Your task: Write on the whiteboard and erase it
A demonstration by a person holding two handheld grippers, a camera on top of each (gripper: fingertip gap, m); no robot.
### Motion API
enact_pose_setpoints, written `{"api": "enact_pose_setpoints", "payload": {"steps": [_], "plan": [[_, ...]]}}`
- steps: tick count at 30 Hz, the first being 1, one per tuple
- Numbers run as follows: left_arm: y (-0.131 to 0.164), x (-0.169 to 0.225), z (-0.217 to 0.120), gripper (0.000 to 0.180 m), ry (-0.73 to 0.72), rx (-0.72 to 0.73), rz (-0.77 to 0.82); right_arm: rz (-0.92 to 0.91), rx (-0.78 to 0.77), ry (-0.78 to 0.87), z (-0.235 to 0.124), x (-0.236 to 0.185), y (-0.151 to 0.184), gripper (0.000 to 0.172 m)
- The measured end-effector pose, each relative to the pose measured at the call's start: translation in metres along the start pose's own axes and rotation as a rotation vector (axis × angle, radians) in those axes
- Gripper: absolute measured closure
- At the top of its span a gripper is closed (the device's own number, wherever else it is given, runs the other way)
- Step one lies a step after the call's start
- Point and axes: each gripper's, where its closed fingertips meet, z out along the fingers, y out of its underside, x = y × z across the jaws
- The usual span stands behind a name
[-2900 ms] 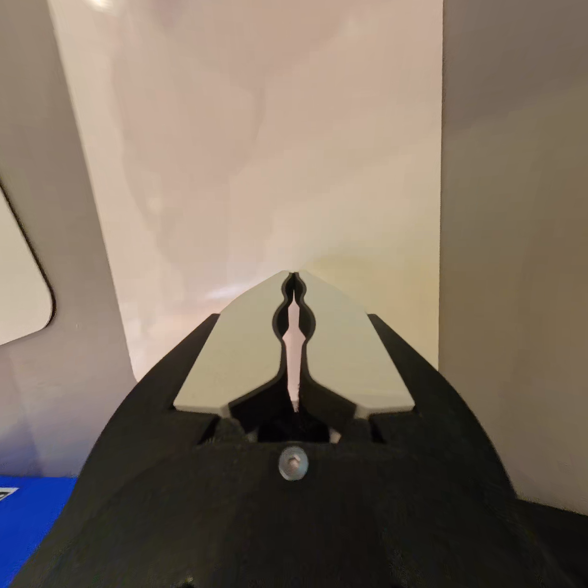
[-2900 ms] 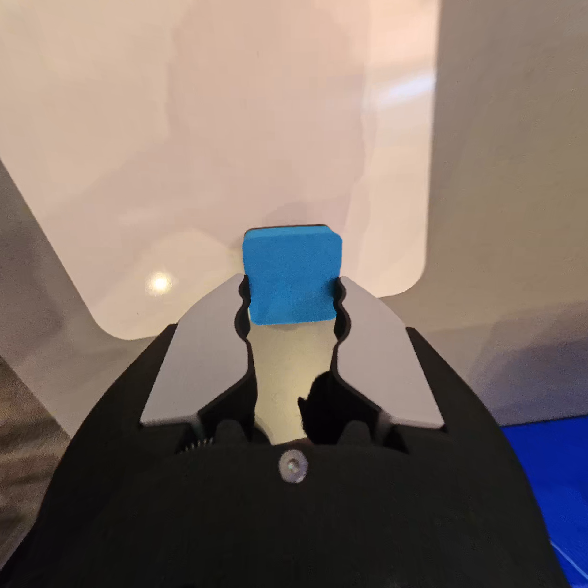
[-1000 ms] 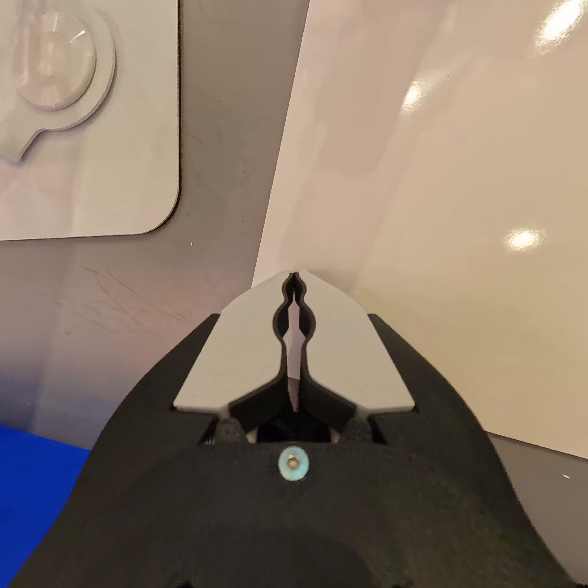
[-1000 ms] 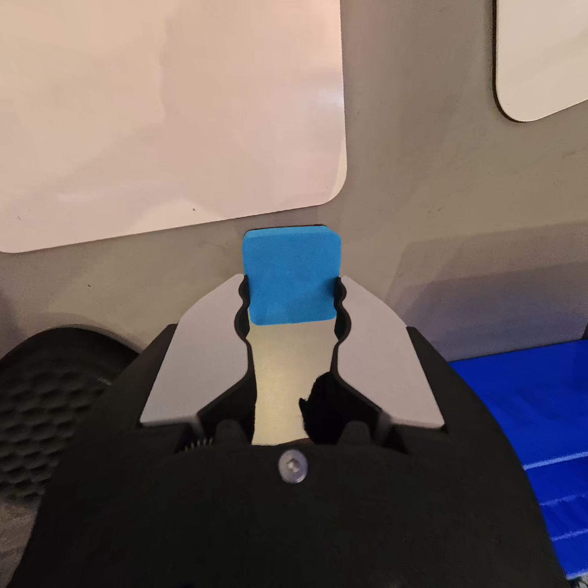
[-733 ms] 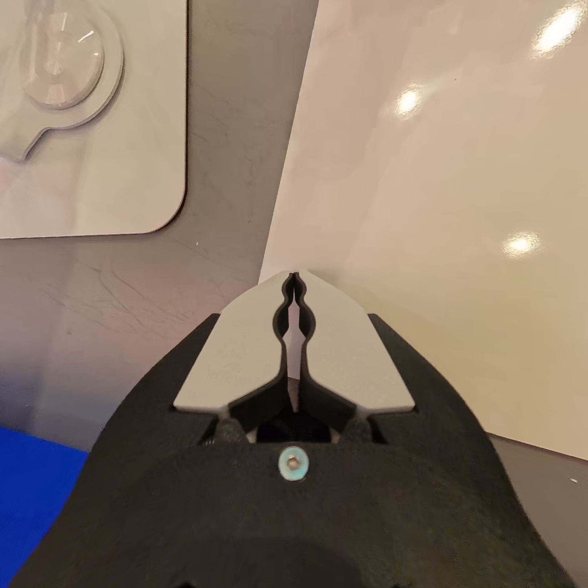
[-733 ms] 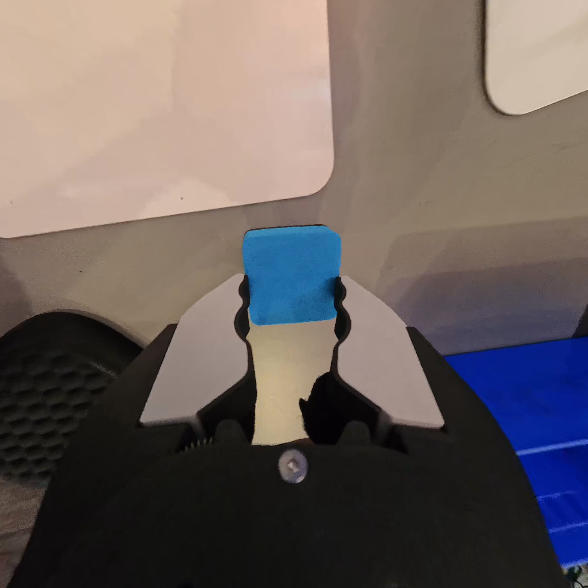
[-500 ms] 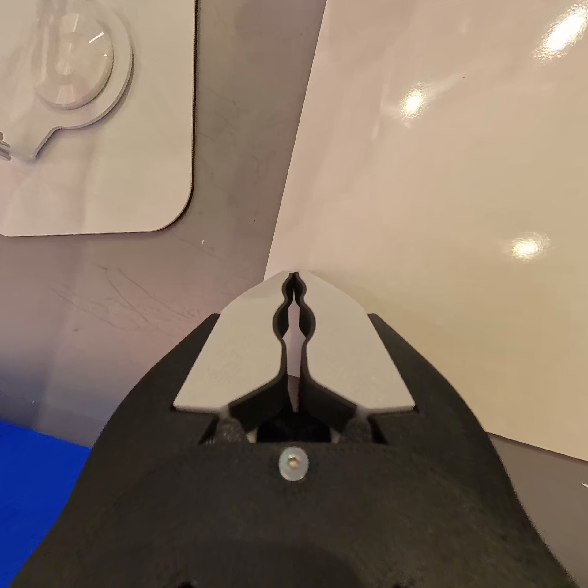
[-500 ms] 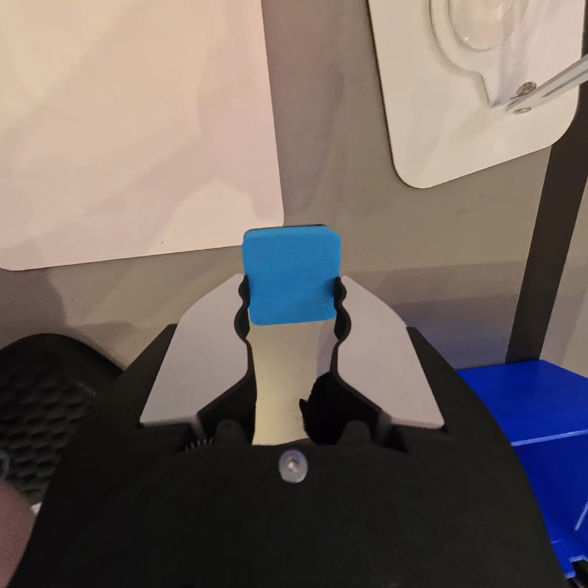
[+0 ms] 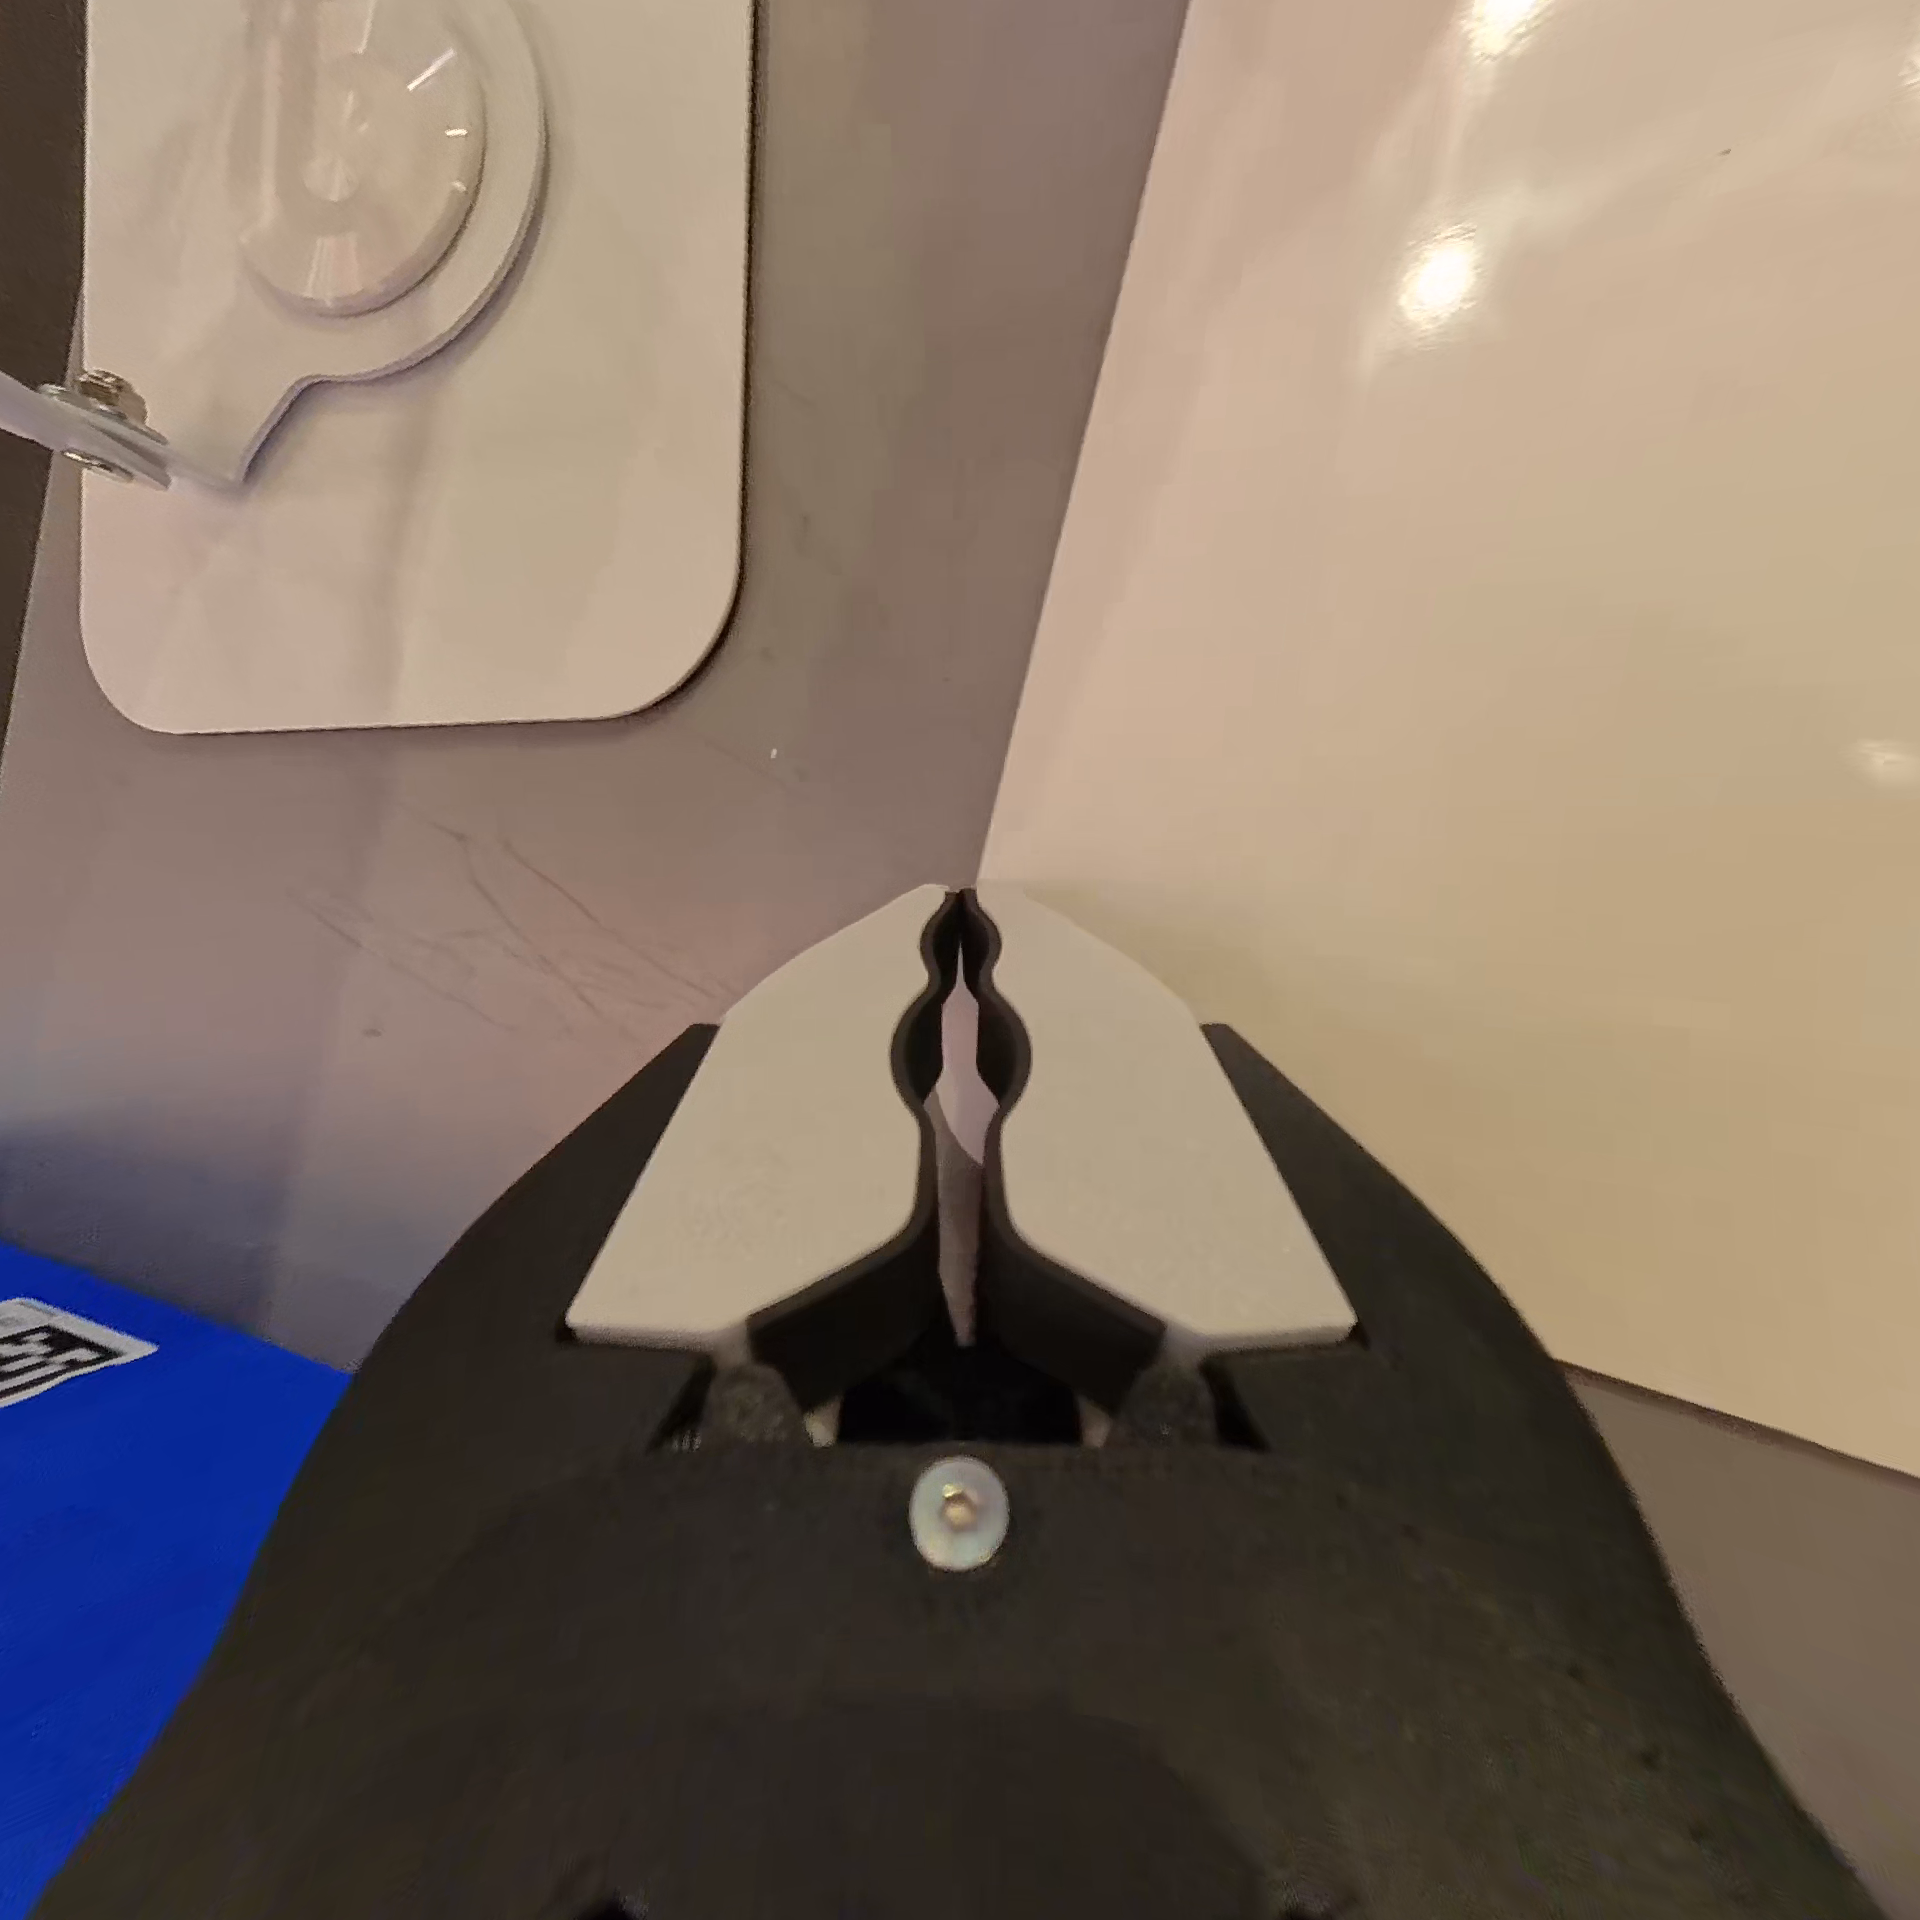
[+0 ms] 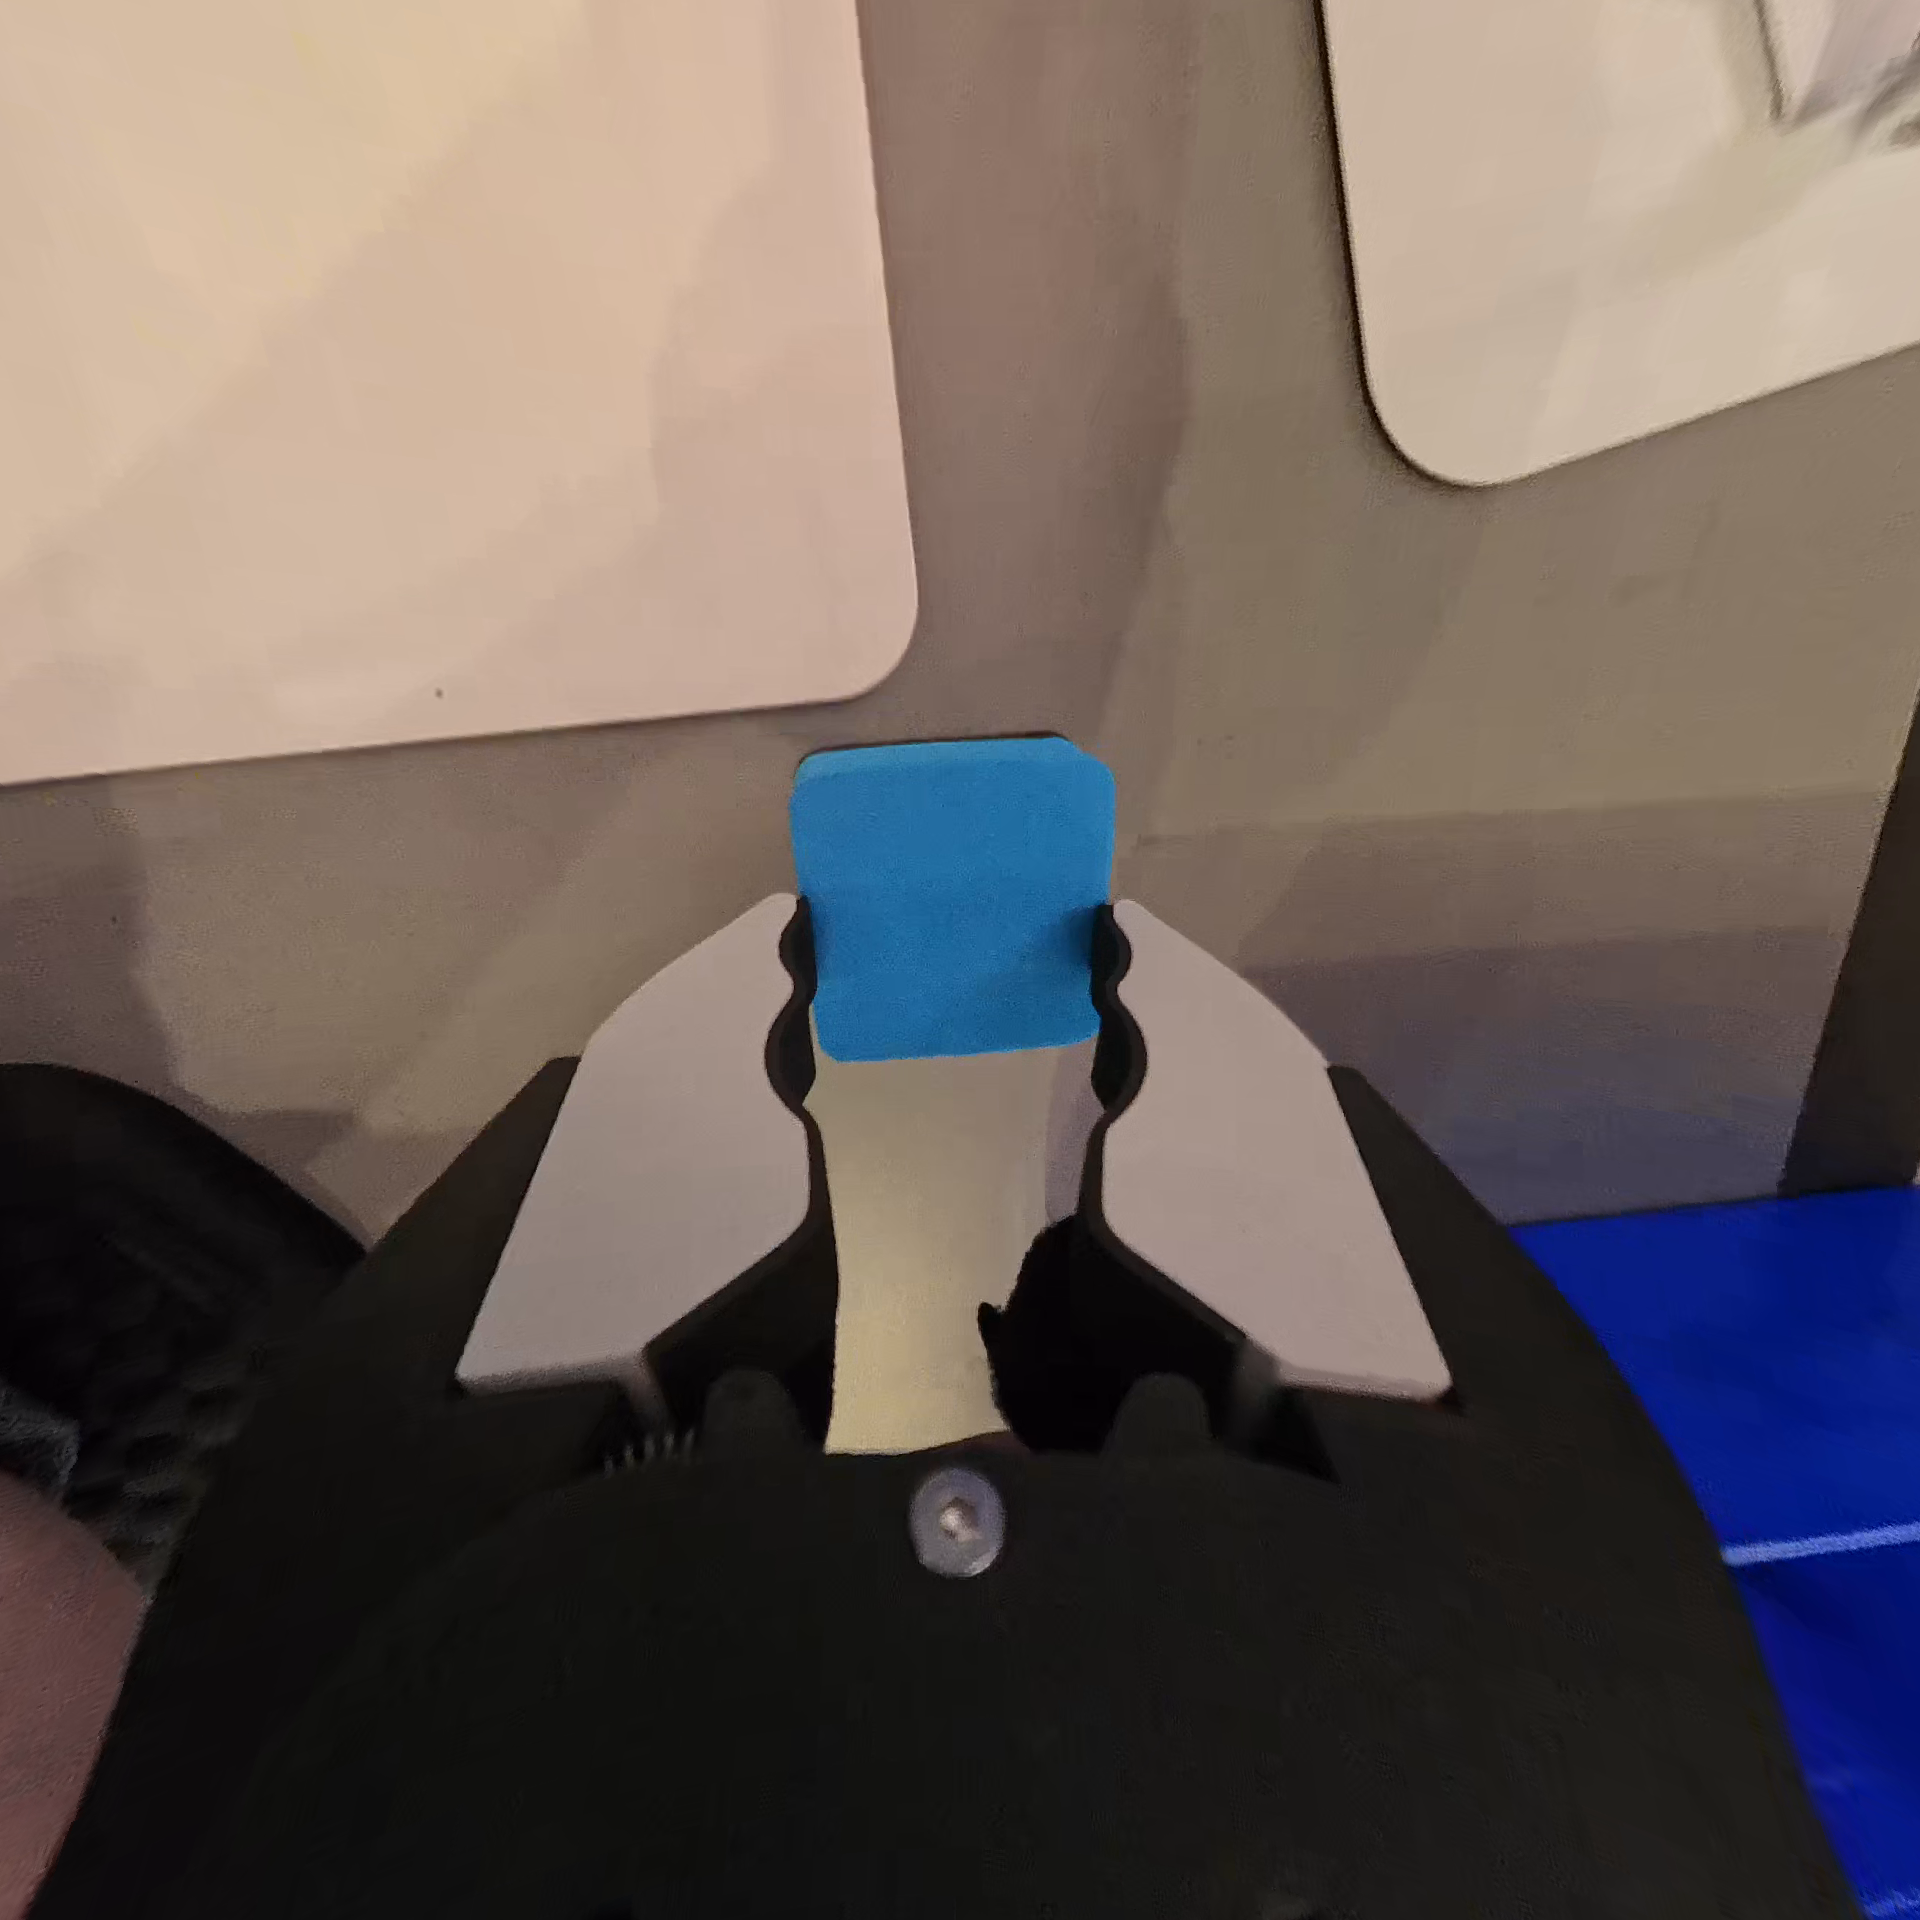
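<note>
At frame centre, your right gripper (image 10: pixel 951 914) pinches the blue eraser (image 10: pixel 951 899) by its sides: light, soft foam, so squeeze gently. Your left gripper (image 9: pixel 958 896) is pressed together.

My eraser (image 10: pixel 951 904) was bright blue between pale grey fingers (image 10: pixel 665 1143) on black bodies. The whiteboard (image 10: pixel 416 364) glowed creamy white against a grey wall (image 10: pixel 1122 416); the table (image 9: pixel 125 1538) was deep blue.

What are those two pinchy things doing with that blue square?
A person is holding two grabbing tools in front of a whiteboard. The right tool is squeezing a blue eraser between its fingers, held just below the board's bottom corner, not on it. The left tool is pinched shut with nothing in it, by the board's edge. The board looks clean.
</note>
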Motion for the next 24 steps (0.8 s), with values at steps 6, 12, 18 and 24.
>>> {"api": "enact_pose_setpoints", "payload": {"steps": [6, 12, 18, 24], "plan": [[0.0, -0.006, 0.003, 0.18, -0.038, -0.02, 0.019, 0.049, -0.099, -0.072, 0.015, -0.009, 0.025, 0.119], [0.002, -0.007, 0.002, 0.18, -0.061, -0.038, 0.034, 0.006, -0.139, -0.137, 0.026, -0.028, 0.017, 0.119], [-0.005, -0.013, -0.008, 0.18, -0.087, 0.016, 0.008, 0.016, -0.159, -0.183, 0.033, -0.035, 0.016, 0.115], [-0.017, -0.052, -0.063, 0.171, -0.239, 0.123, -0.085, 0.019, -0.079, -0.177, 0.024, -0.034, 0.006, 0.103]]}}
